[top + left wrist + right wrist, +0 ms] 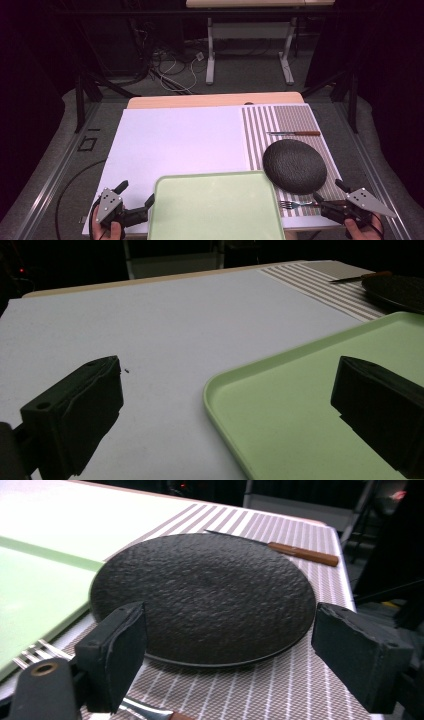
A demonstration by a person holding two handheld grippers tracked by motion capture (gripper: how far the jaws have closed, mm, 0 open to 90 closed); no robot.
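Jaws spread wide on both — left gripper [136,195] at green tray [215,210], right gripper [327,194] before black plate [295,166]

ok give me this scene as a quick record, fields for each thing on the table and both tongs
surface: white sheet with a striped mat at its right
tray: green, empty, near edge, middle
plate: black, textured, on the mat, beside the tray
knife: wooden handle, on the mat beyond the plate
fork: on the mat, near side of the plate
left tongs: open, at the tray's left edge
right tongs: open, facing the plate
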